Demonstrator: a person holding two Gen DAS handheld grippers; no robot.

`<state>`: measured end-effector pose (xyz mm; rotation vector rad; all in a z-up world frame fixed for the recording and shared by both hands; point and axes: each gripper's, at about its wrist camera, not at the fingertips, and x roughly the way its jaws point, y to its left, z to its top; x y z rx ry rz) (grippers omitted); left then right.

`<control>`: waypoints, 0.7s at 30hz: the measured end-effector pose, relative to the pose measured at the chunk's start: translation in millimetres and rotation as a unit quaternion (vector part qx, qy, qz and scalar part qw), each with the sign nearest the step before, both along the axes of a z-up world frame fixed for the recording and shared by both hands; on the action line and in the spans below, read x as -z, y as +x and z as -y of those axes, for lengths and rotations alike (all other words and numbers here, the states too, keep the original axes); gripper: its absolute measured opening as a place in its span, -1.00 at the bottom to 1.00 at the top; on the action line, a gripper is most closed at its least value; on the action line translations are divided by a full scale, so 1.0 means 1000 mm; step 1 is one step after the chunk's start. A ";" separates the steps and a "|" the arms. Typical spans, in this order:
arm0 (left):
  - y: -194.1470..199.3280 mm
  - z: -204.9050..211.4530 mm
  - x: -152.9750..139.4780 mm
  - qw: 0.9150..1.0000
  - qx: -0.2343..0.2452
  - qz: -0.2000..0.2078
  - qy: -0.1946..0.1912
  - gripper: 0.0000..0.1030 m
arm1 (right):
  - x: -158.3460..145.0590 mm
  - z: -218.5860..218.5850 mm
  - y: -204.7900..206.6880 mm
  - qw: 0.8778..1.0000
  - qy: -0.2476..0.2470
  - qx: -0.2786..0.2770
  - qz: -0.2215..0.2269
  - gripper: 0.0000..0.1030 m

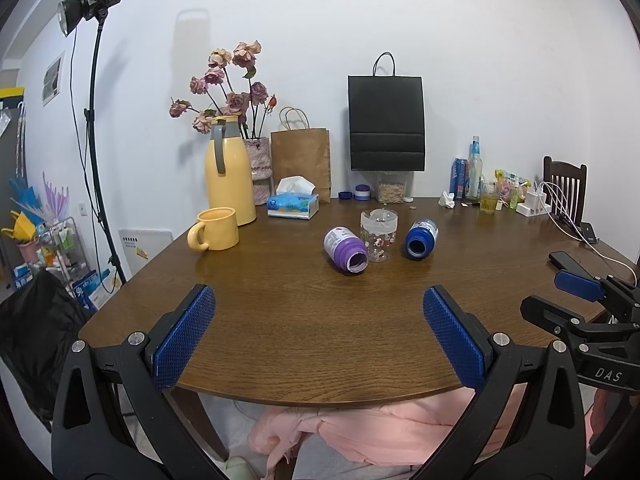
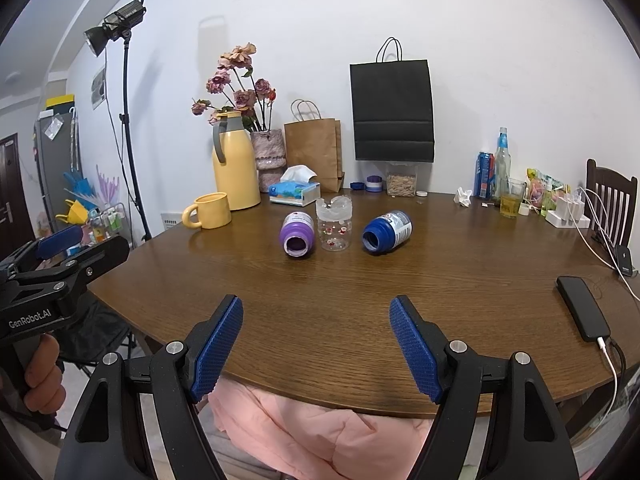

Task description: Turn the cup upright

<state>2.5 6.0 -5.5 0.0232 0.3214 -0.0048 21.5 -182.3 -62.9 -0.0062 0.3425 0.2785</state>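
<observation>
A purple cup (image 1: 345, 249) (image 2: 297, 235) lies on its side on the brown table (image 1: 300, 320) (image 2: 460, 280), mouth toward me. A blue cup (image 1: 419, 238) (image 2: 386, 233) lies on its side to the right, mouth toward me. A clear glass cup with flower prints (image 1: 378, 235) (image 2: 334, 223) stands between them. My left gripper (image 1: 319, 334) is open and empty over the table's near edge. My right gripper (image 2: 316, 346) is open and empty over the near edge. Each gripper also shows in the other's view, the right one (image 1: 588, 300) and the left one (image 2: 68, 256).
A yellow mug (image 1: 216, 229) and yellow thermos (image 1: 230, 172) stand at the back left. A tissue box (image 1: 293, 203), paper bags, a vase of dried roses, bottles, a glass of yellow drink (image 2: 510, 200) and chargers line the back. A black phone (image 2: 582, 308) lies at the right.
</observation>
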 end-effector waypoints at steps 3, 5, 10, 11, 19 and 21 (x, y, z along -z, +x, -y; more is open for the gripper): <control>0.000 0.000 0.000 1.000 0.000 0.000 0.000 1.00 | 0.002 -0.001 0.001 1.000 0.000 0.000 0.001 0.56; 0.000 -0.001 0.001 1.000 0.000 0.000 0.000 1.00 | 0.002 -0.001 0.000 1.000 0.001 0.000 0.001 0.56; 0.000 -0.003 0.002 1.000 0.000 0.000 0.000 1.00 | 0.002 -0.001 0.000 1.000 0.001 0.000 0.000 0.56; 0.000 -0.003 0.003 1.000 0.000 0.000 0.000 1.00 | 0.002 -0.001 0.000 1.000 0.001 0.000 0.000 0.56; 0.001 -0.002 0.002 1.000 0.000 -0.001 0.000 1.00 | -0.001 0.000 -0.001 1.000 0.001 -0.001 0.000 0.56; 0.001 -0.003 0.002 1.000 0.000 -0.001 0.000 1.00 | -0.001 0.000 -0.001 1.000 0.001 -0.001 -0.001 0.56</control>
